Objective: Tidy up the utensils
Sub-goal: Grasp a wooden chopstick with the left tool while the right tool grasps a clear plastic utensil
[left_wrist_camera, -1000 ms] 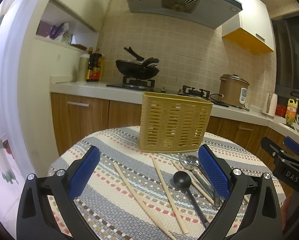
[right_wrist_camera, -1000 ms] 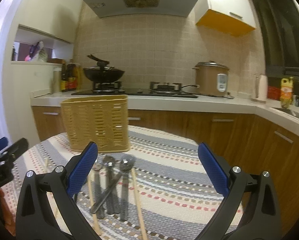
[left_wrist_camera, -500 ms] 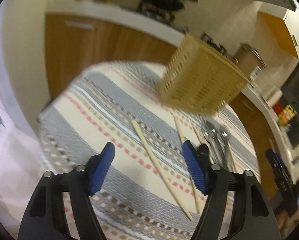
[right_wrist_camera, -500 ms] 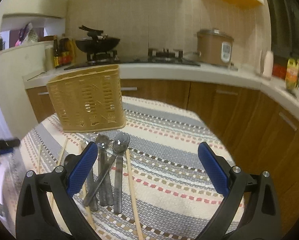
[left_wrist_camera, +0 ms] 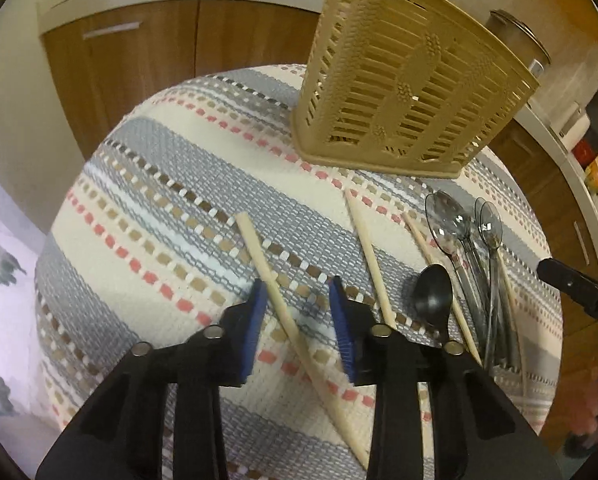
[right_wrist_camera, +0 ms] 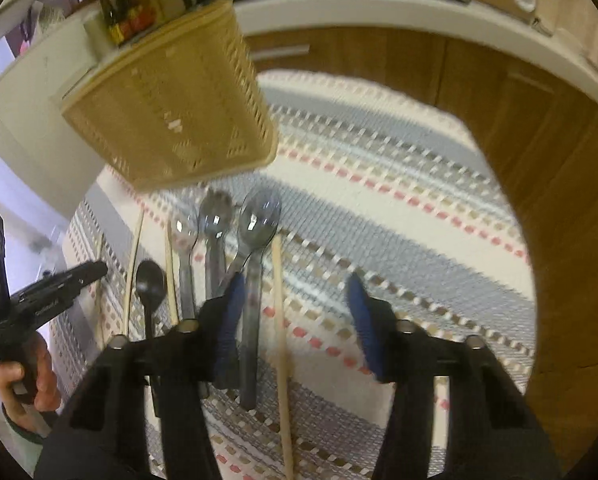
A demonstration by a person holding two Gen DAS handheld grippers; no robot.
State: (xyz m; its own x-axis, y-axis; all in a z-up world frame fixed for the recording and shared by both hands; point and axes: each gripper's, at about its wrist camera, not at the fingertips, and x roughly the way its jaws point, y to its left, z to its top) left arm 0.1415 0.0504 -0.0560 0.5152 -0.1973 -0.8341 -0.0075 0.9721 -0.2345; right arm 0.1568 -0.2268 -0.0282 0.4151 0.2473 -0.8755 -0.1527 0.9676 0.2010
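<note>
In the left wrist view the left tongs [left_wrist_camera: 297, 300] fill the bottom centre of the frame, pointing down at the tabletop [left_wrist_camera: 147, 184] with its striped woven cloth; their blue pads have just been closing and stand apart, with a pale chopstick [left_wrist_camera: 271, 280] running diagonally between them, touched by neither pad as far as the picture shows. Just right of it lies a second chopstick [left_wrist_camera: 369, 256], then a black spoon [left_wrist_camera: 433, 294] and a cluster of clear plastic spoons [left_wrist_camera: 449, 220] at the right of the frame. Beyond them, in the upper centre, stands the tan slatted utensil basket [left_wrist_camera: 411, 92], upright on the cloth. In the right wrist view the right tongs [right_wrist_camera: 295, 296] sit at the bottom centre, their pads also just closing yet apart, with another chopstick [right_wrist_camera: 279, 304] and a clear spoon handle [right_wrist_camera: 251, 320] lying between them, ungripped. At the lower left of that frame a hand [right_wrist_camera: 39, 384] holds the other tool. Wooden cabinets [right_wrist_camera: 479, 80] close the background.
</note>
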